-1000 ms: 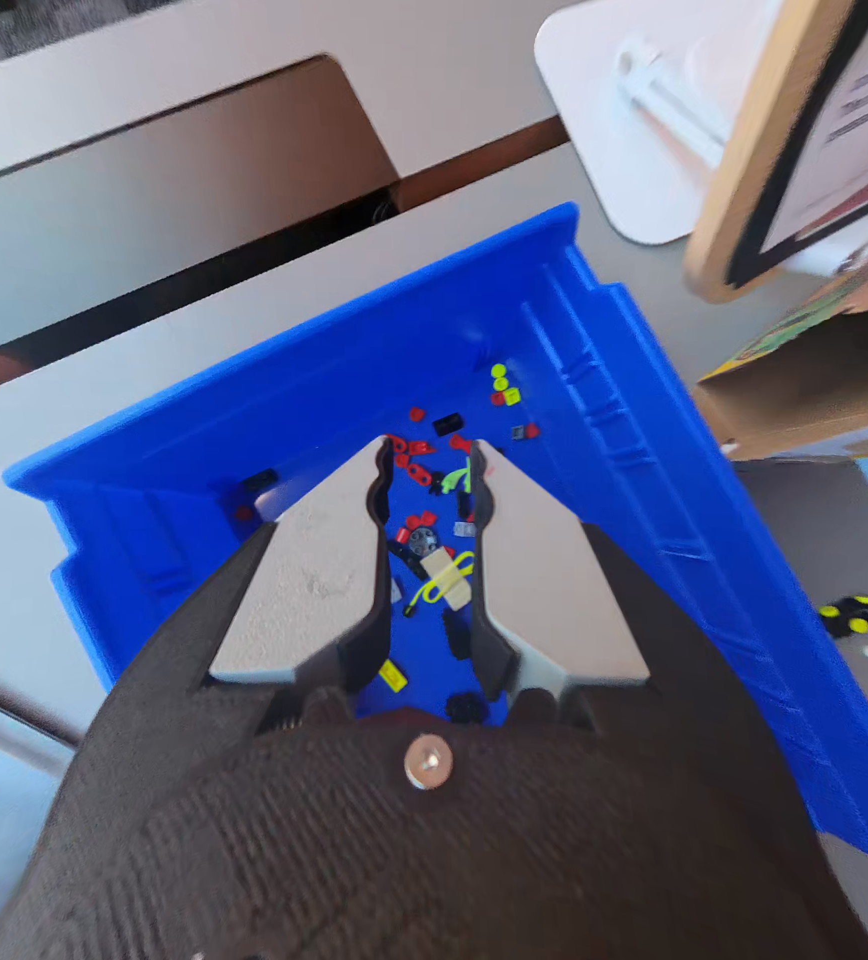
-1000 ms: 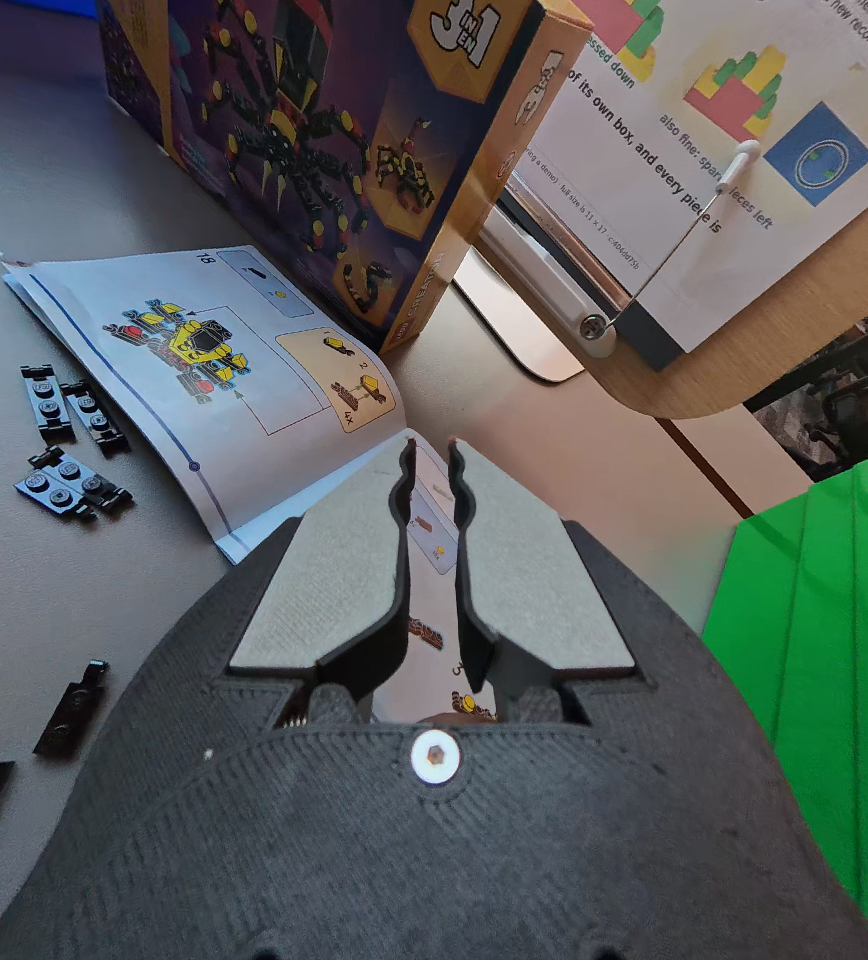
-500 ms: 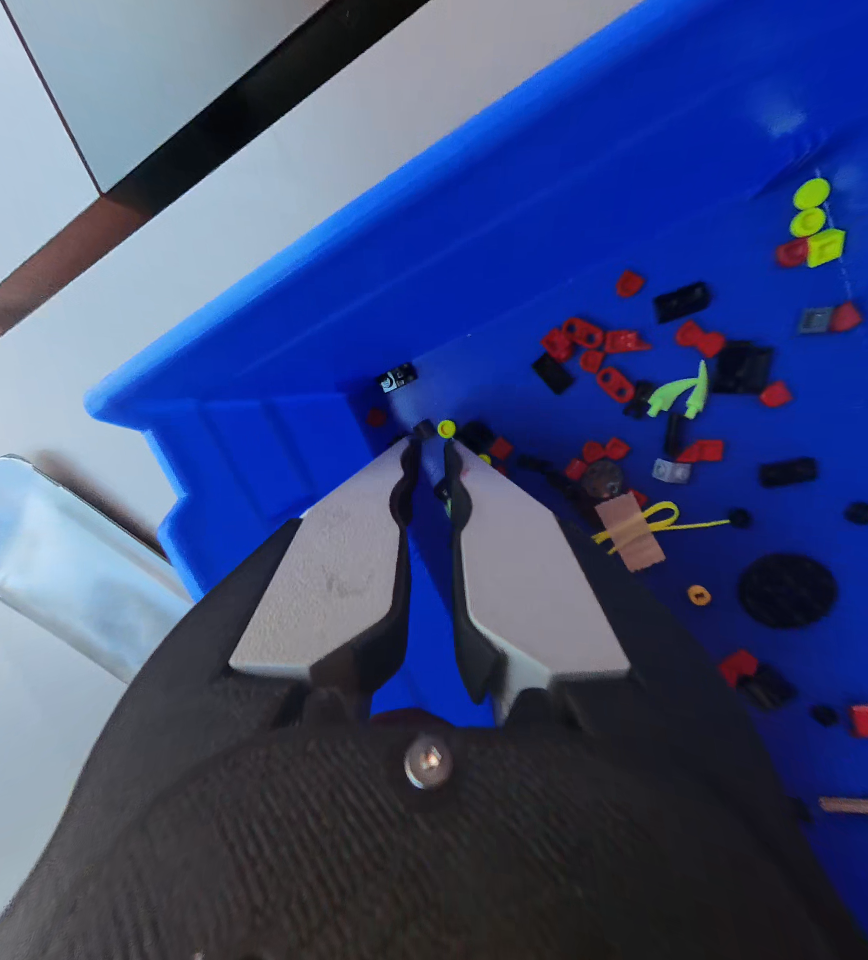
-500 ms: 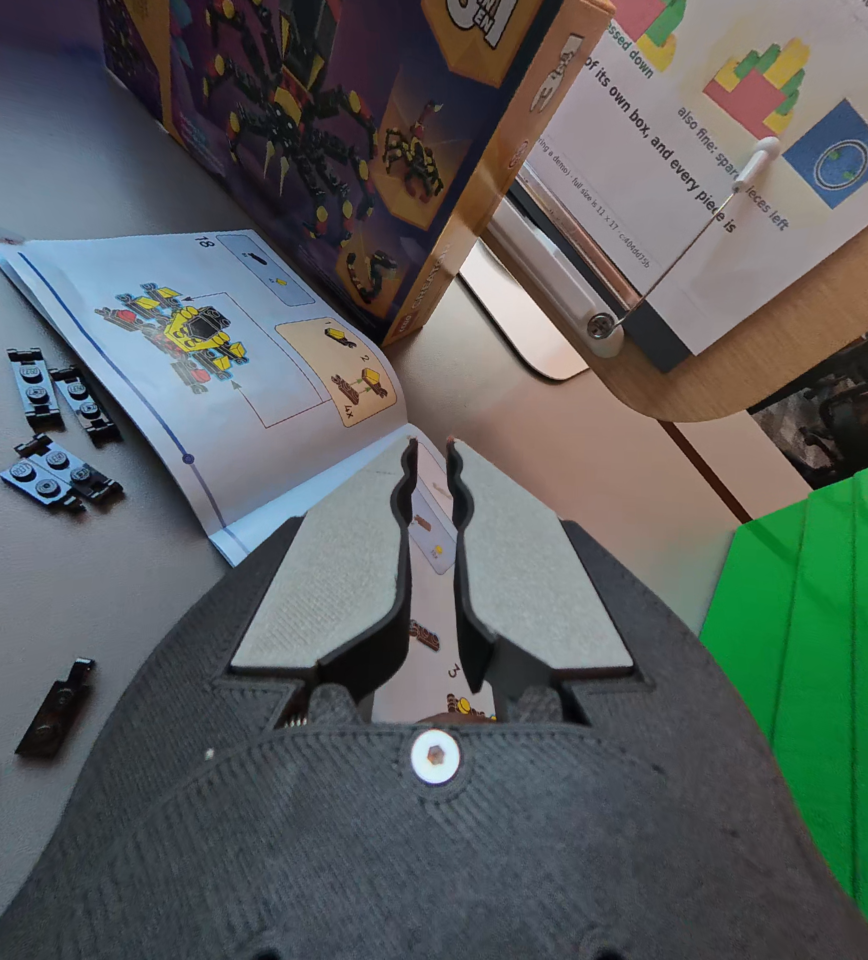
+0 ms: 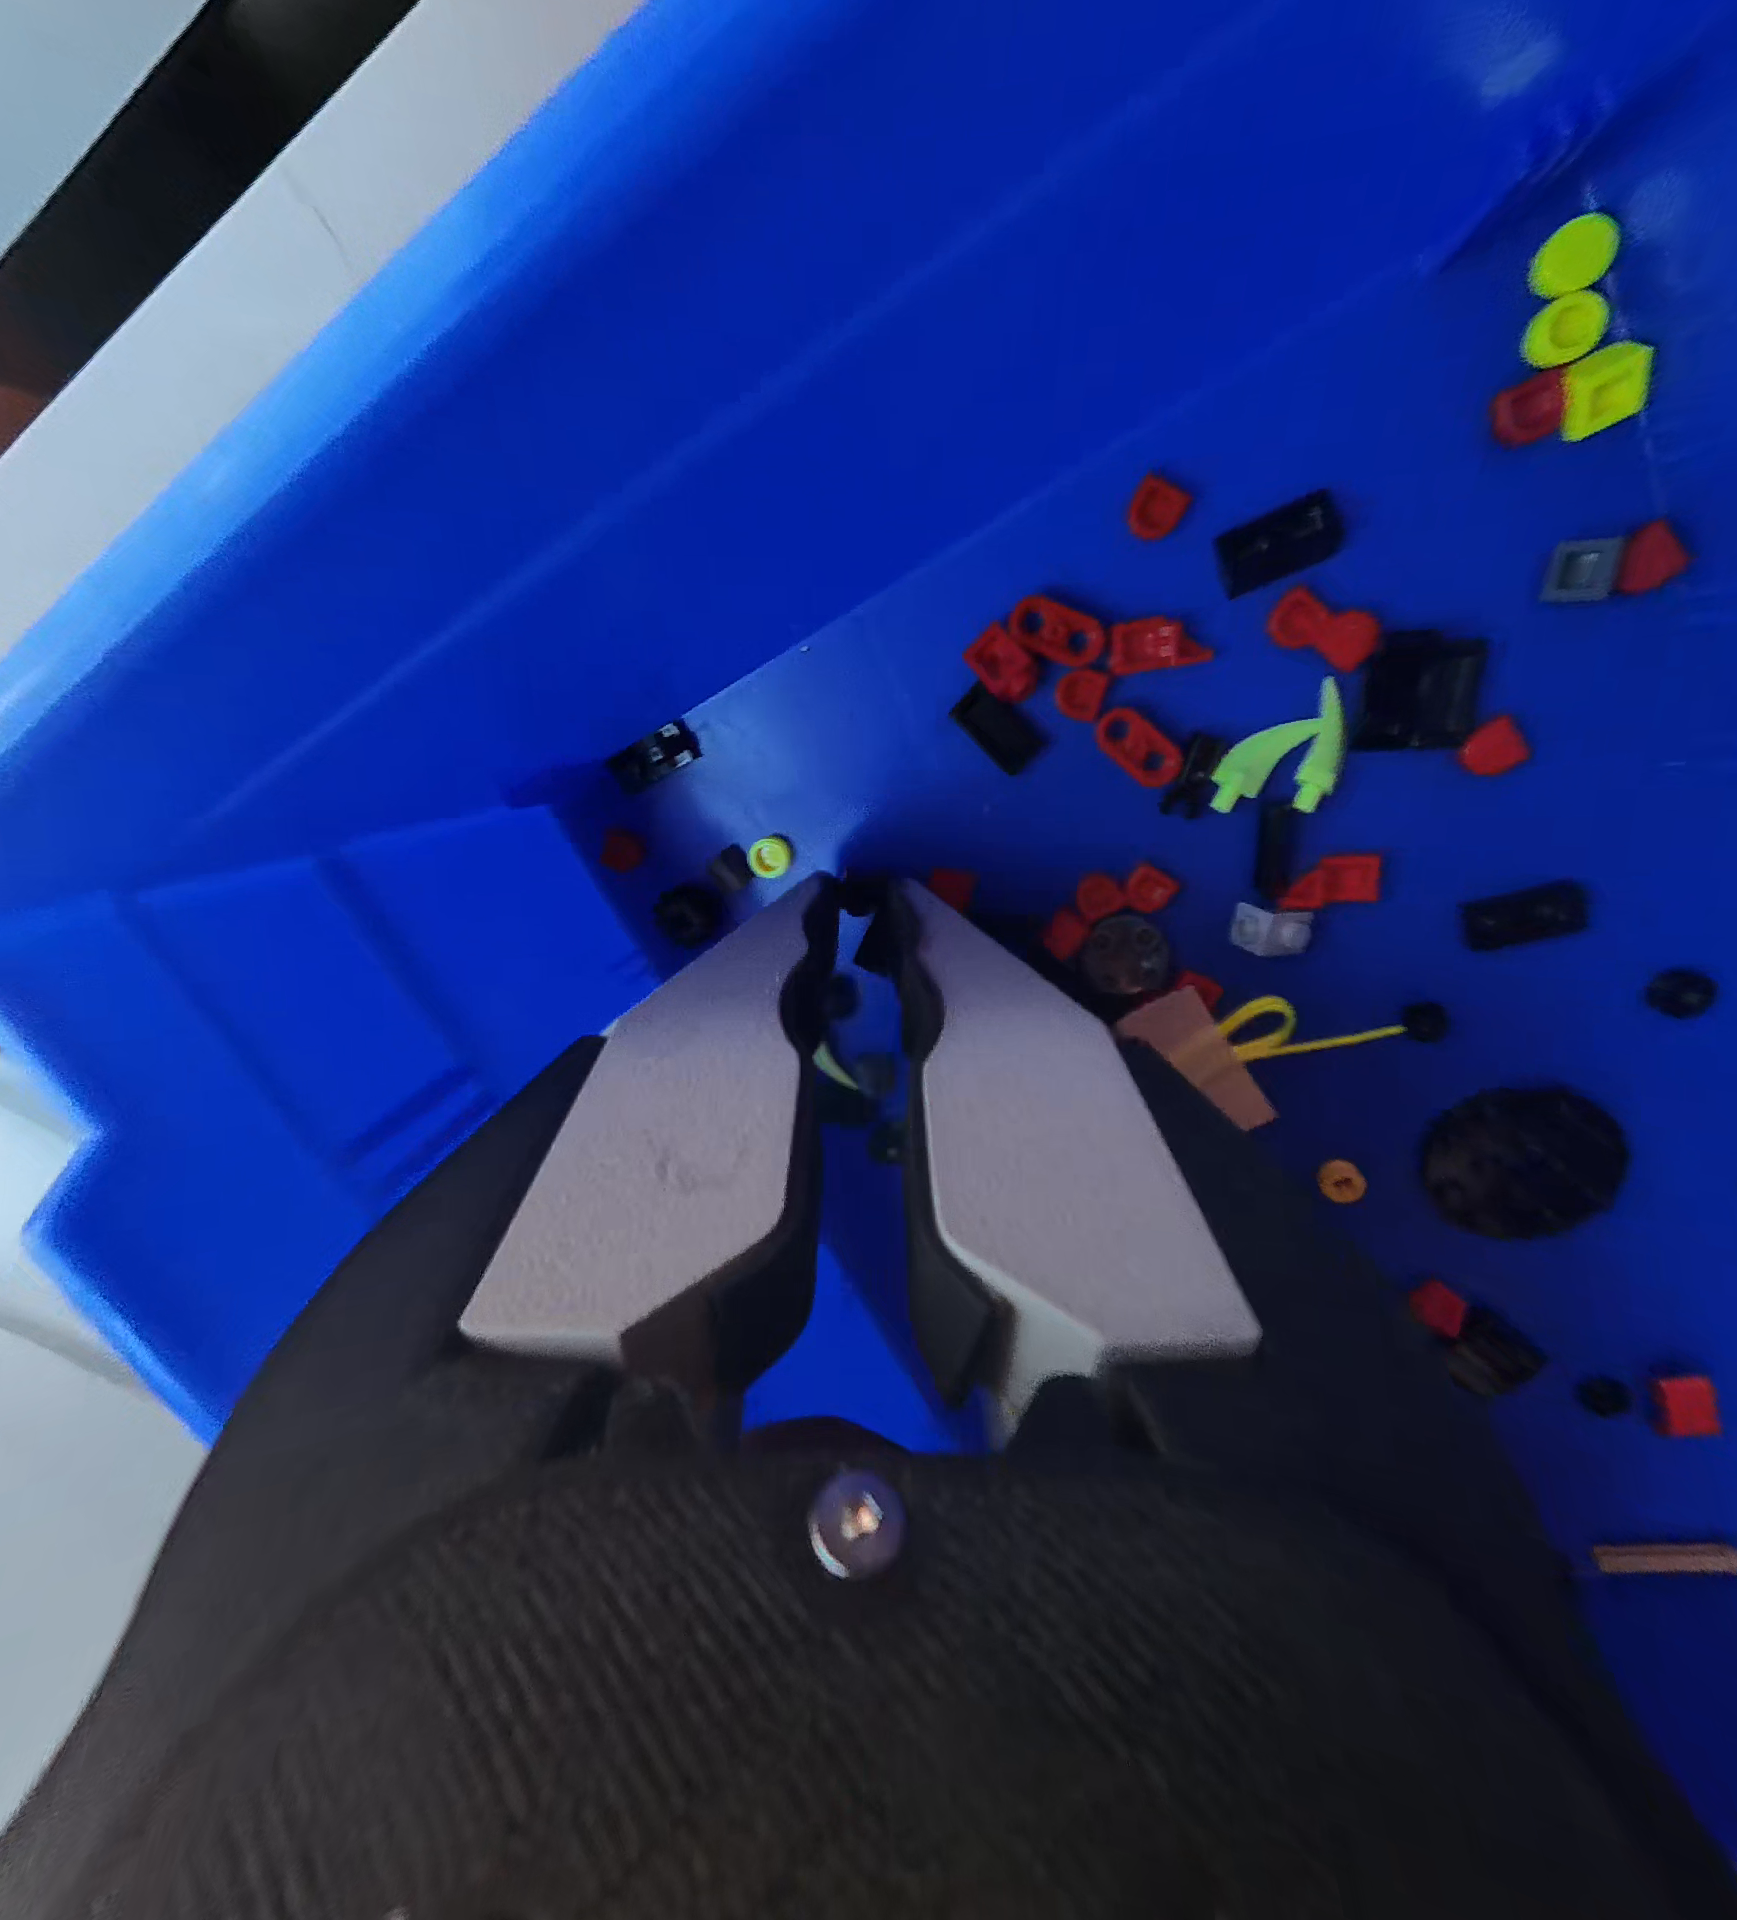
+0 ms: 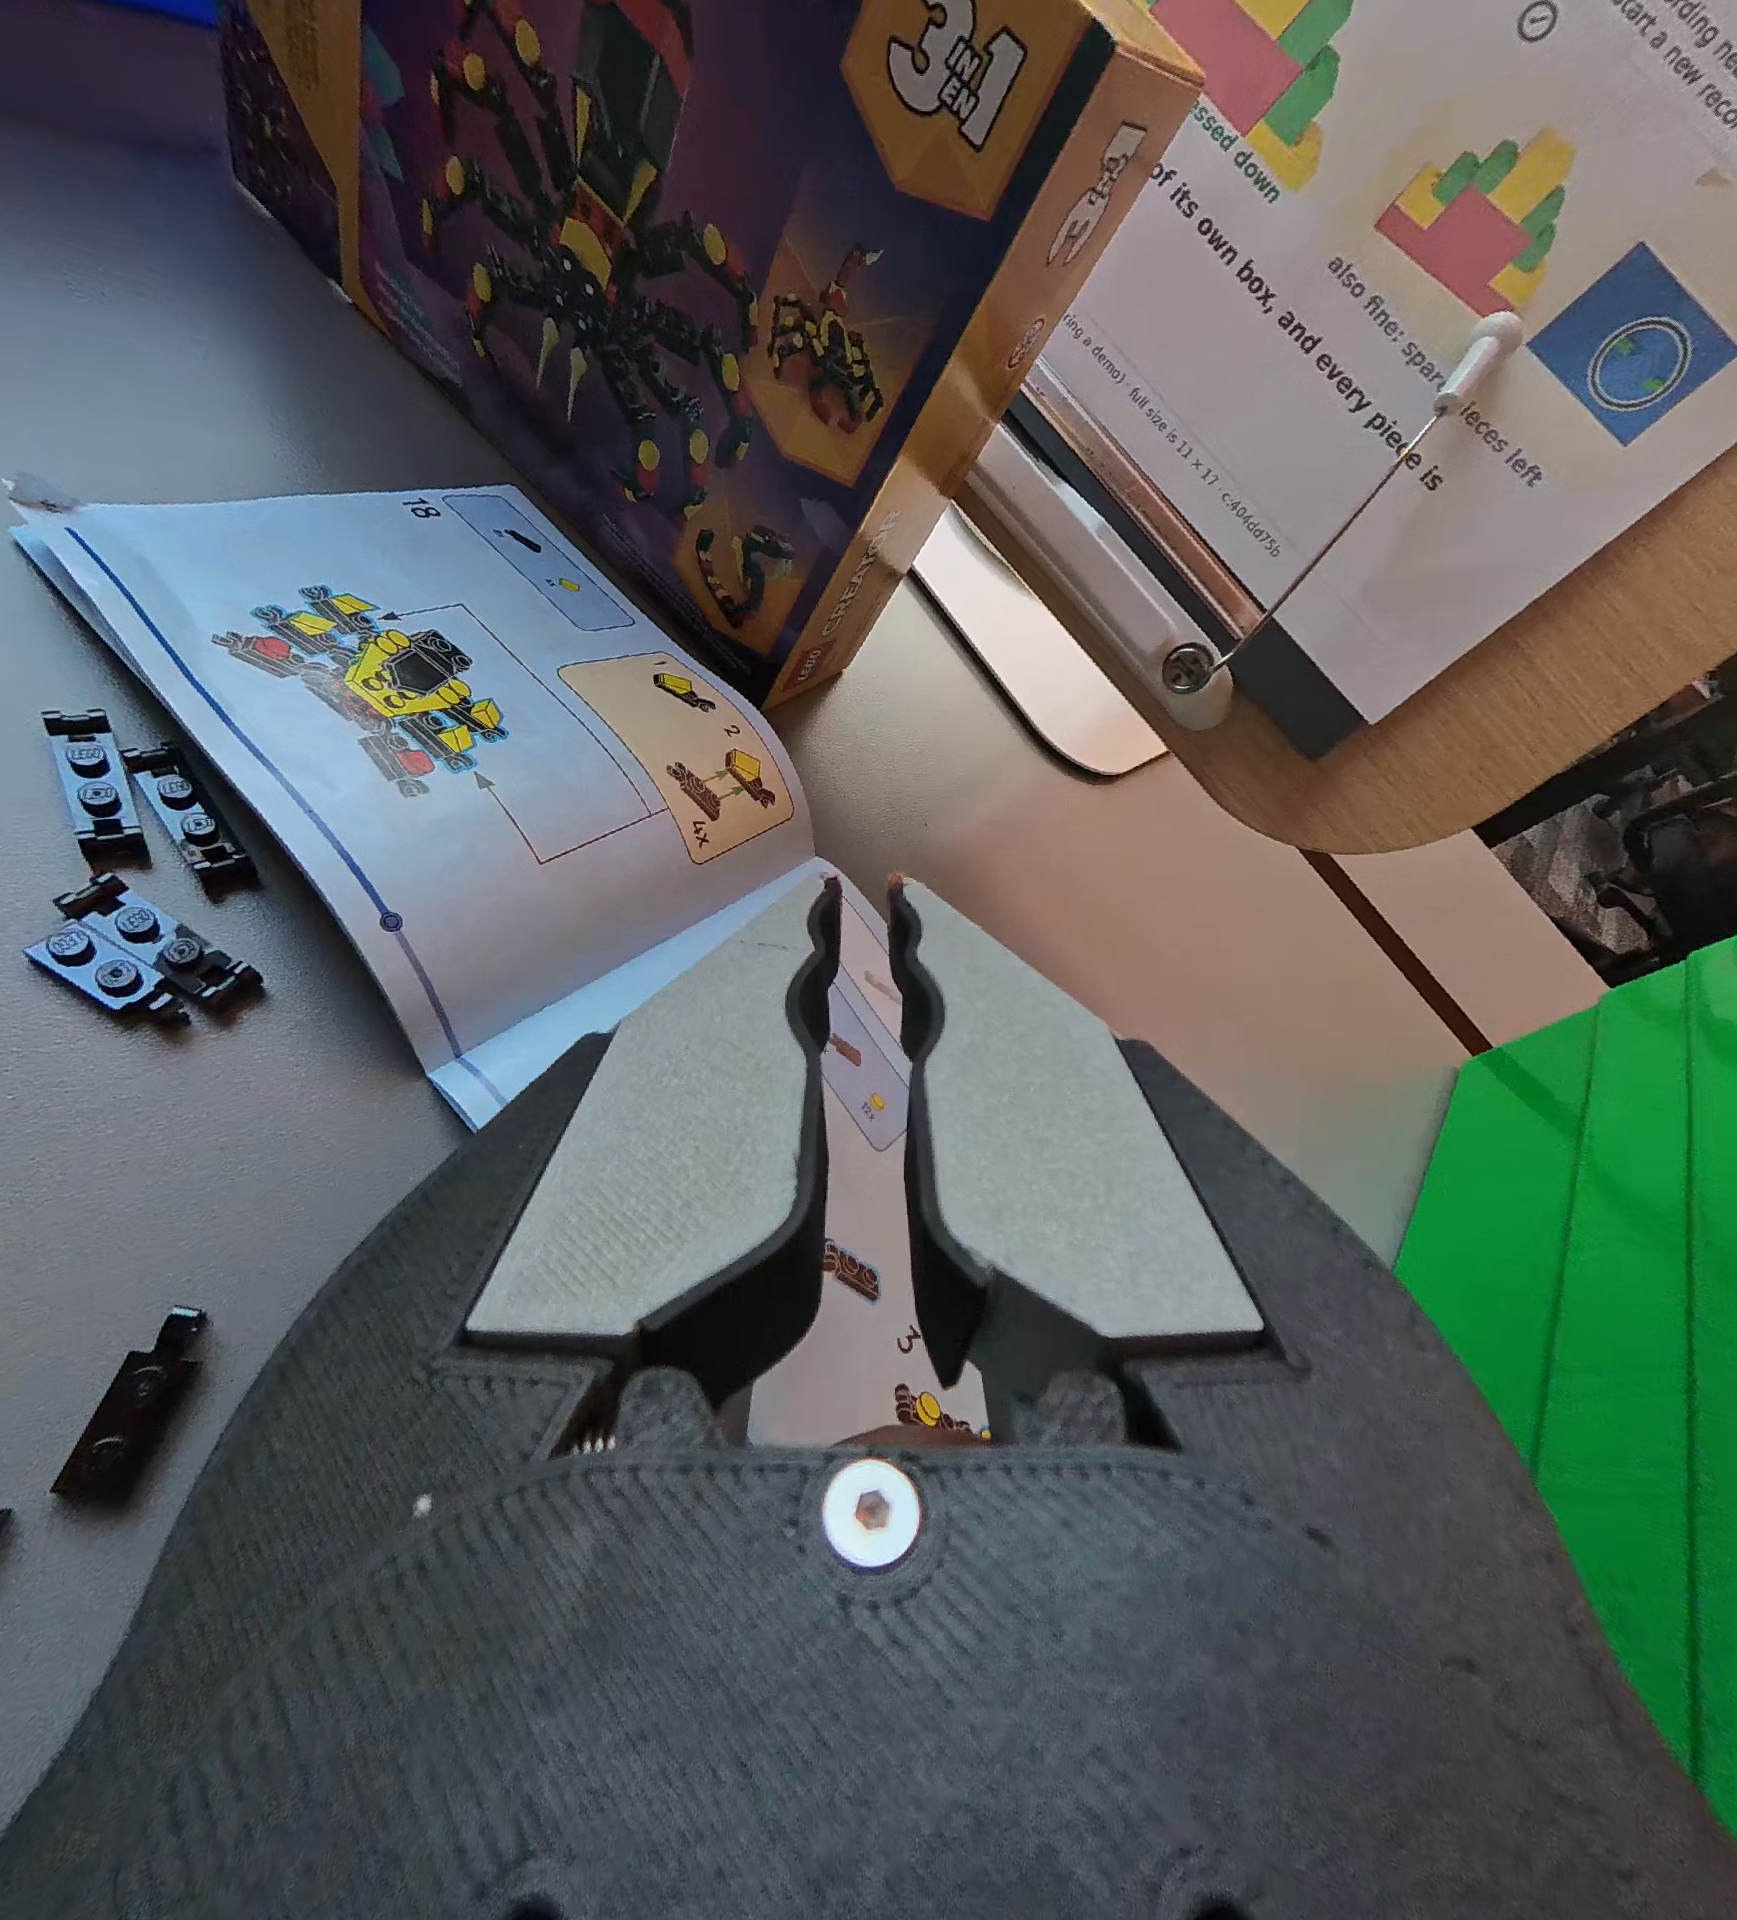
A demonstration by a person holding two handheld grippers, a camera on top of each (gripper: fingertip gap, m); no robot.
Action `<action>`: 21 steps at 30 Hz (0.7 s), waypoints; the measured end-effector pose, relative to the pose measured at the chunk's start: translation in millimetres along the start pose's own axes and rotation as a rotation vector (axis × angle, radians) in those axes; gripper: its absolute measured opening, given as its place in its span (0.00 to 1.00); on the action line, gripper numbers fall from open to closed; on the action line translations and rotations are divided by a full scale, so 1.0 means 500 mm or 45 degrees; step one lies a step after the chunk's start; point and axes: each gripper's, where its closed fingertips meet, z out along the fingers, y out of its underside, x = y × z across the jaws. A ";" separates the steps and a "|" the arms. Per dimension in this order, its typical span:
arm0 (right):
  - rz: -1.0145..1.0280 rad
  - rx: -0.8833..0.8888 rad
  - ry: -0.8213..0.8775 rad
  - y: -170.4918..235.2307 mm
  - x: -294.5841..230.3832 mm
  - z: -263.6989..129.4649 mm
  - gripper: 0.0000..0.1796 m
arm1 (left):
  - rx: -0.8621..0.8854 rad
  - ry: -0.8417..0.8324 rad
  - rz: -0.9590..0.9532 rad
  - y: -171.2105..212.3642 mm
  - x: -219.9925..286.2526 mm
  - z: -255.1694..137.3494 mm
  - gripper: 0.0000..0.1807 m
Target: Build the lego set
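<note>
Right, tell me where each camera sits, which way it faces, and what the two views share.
Left wrist view: on the left gripper, looking down along its fingers into the blue bin of loose pieces.
Right wrist view: on the right gripper, looking down along its fingers over the instruction booklet, with the set box behind it.
Shared: nothing visible; each shows only its own gripper.
</note>
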 end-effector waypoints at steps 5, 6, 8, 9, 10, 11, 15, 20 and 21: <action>0.005 0.001 0.000 0.000 0.001 0.000 0.03 | 0.116 0.156 0.019 -0.030 0.045 -0.028 0.03; 0.003 -0.001 0.000 0.000 0.001 0.000 0.03 | 0.153 0.153 0.021 -0.039 0.045 -0.037 0.03; -0.005 -0.004 0.001 0.001 -0.001 0.001 0.03 | 0.180 0.069 -0.010 -0.045 0.019 -0.046 0.03; -0.009 -0.006 0.001 0.001 -0.001 0.001 0.03 | 0.169 0.022 -0.027 -0.042 0.004 -0.044 0.04; -0.013 -0.008 0.002 0.001 -0.002 0.001 0.03 | 0.148 -0.009 -0.037 -0.036 -0.007 -0.039 0.04; -0.016 -0.009 0.002 0.001 -0.002 0.001 0.03 | 0.123 -0.014 -0.042 -0.028 -0.012 -0.030 0.04; -0.021 -0.005 0.003 0.000 -0.003 0.000 0.03 | 0.048 0.007 -0.072 -0.013 -0.019 -0.003 0.06; -0.017 -0.001 -0.001 -0.001 -0.004 0.000 0.03 | 0.083 -0.020 -0.061 -0.023 -0.025 -0.011 0.06; -0.018 -0.001 -0.002 -0.001 -0.004 0.000 0.03 | 0.090 -0.013 -0.068 -0.024 -0.025 -0.012 0.06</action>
